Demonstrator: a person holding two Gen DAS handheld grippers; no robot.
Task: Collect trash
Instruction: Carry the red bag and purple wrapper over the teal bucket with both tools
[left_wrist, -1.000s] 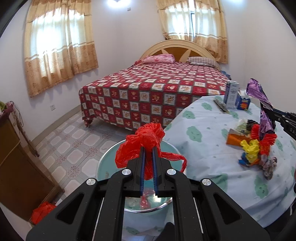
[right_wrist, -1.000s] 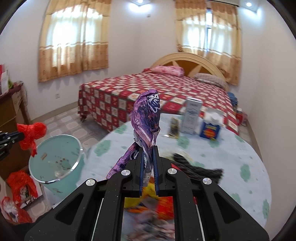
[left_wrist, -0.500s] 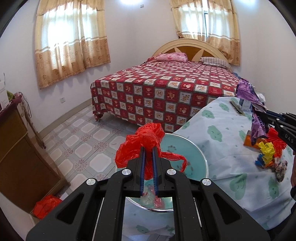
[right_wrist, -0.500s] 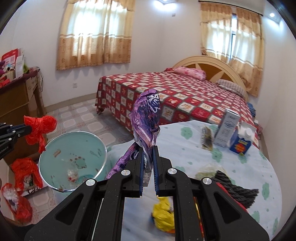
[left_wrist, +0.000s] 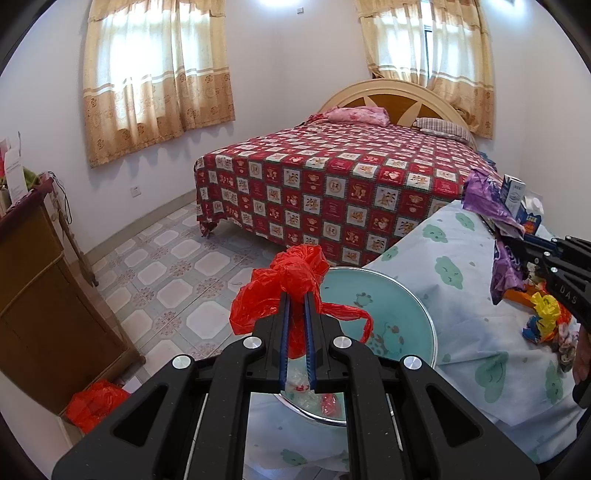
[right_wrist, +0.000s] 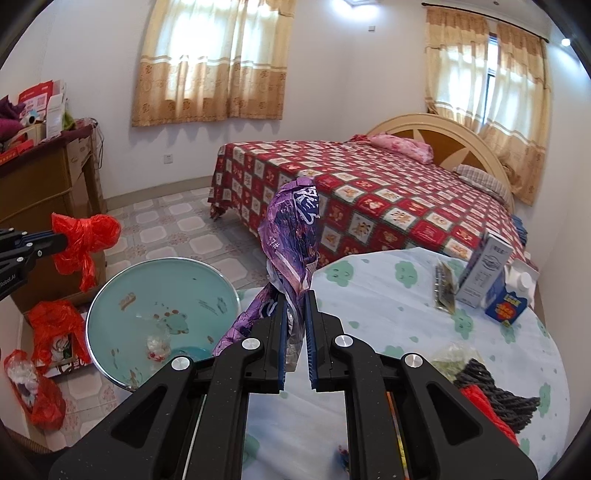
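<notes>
My left gripper (left_wrist: 296, 301) is shut on a crumpled red plastic bag (left_wrist: 291, 280) and holds it above the near rim of a teal trash bin (left_wrist: 373, 314). In the right wrist view this bag (right_wrist: 85, 236) hangs left of the bin (right_wrist: 162, 317). My right gripper (right_wrist: 295, 299) is shut on a purple foil wrapper (right_wrist: 293, 229) over the table edge, right of the bin. The wrapper also shows in the left wrist view (left_wrist: 487, 206). The bin holds a few scraps.
A round table with a cloud-print cloth (right_wrist: 388, 295) carries a white carton (right_wrist: 484, 273), a blue box (right_wrist: 506, 310), a dark rope bundle (right_wrist: 491, 387) and colourful trash (left_wrist: 543, 314). A red-checked bed (left_wrist: 351, 184) stands behind. A wooden cabinet (left_wrist: 40, 295) and red bags (right_wrist: 51, 332) are at the left.
Both grippers have swung left toward the bin. The red bag now hangs over the bin's near rim, and the purple wrapper has moved from over the table to its edge beside the bin.
</notes>
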